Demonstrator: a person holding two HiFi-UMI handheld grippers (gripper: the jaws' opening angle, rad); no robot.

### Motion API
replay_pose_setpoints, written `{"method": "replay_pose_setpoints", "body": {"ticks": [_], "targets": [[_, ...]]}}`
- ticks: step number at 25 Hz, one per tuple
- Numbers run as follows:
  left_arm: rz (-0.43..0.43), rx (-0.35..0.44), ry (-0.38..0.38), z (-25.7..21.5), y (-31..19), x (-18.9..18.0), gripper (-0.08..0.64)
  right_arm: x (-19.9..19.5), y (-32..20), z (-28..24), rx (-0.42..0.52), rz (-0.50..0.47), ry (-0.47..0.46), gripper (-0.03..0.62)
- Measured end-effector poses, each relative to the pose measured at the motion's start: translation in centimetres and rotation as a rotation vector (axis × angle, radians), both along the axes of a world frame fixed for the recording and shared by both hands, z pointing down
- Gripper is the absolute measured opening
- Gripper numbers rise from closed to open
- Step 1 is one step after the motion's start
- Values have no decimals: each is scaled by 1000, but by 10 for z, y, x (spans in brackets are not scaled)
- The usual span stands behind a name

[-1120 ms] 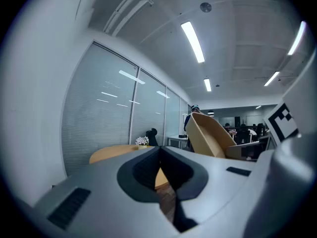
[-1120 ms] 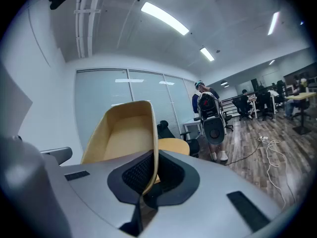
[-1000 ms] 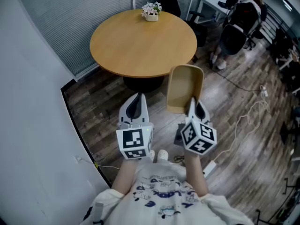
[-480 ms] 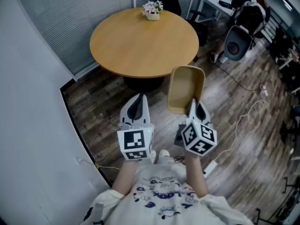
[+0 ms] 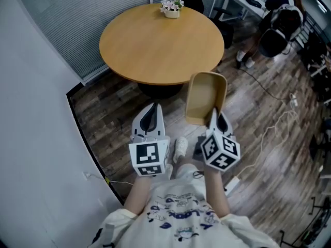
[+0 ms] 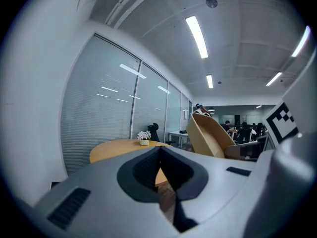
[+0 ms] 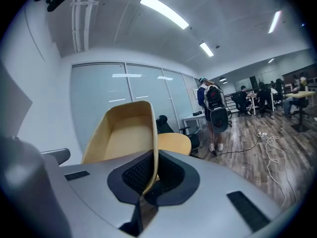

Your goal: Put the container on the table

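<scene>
Grey-brown plank flooring (image 5: pixel 115 112) lay under the whole scene. Nearest the person, the left tongs (image 5: pixel 153 107) had their jaws together with nothing between them. Just beside them, the right tongs (image 5: pixel 213 112) were clamped on the thin wall of the container (image 5: pixel 204 93), at its near end. The container was a tan, smooth-sided oblong bin with rounded corners and a plain rim. It was held in the air above the floor, just short of the worktop's edge. Its long axis ran on from the tongs, away from the person and toward the worktop, and its open side was turned up and to the left, so the bare inside showed. Beyond it stood the round worktop (image 5: pixel 155 40), a matte honey-coloured wood disc. A small pot of pale flowers (image 5: pixel 171 6) sat at its far edge. Grey slatted blinds (image 5: pixel 77 14) closed off the back.
</scene>
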State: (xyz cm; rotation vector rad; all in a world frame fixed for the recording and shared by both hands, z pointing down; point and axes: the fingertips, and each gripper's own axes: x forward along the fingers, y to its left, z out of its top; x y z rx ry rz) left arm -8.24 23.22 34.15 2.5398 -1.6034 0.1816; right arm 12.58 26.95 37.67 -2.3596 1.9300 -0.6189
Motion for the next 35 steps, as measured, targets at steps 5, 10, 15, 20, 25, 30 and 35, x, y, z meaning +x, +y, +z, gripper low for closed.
{"method": "replay_pose_setpoints", "body": {"ticks": [5, 10, 15, 20, 25, 30, 35], "targets": [[-20, -9, 0, 6, -33, 7, 3, 10, -36, 4, 0, -15, -7, 11], [-39, -4, -3, 7, -81, 21, 3, 26, -91, 3, 12, -33, -10, 11], [-73, -5, -8, 3, -131, 39, 3, 45, -149, -2, 18, -64, -17, 11], [-113, 9, -8, -5, -179, 55, 3, 59, -209, -9, 32, -110, -29, 11], [-150, 21, -8, -9, -220, 68, 3, 71, -260, -13, 50, -153, -35, 11], [-174, -4, -14, -2, -249, 77, 3, 81, -294, -5, 28, -168, -52, 11], [-189, -34, -25, 9, -272, 79, 3, 82, -320, 9, -5, -183, -64, 11]]}}
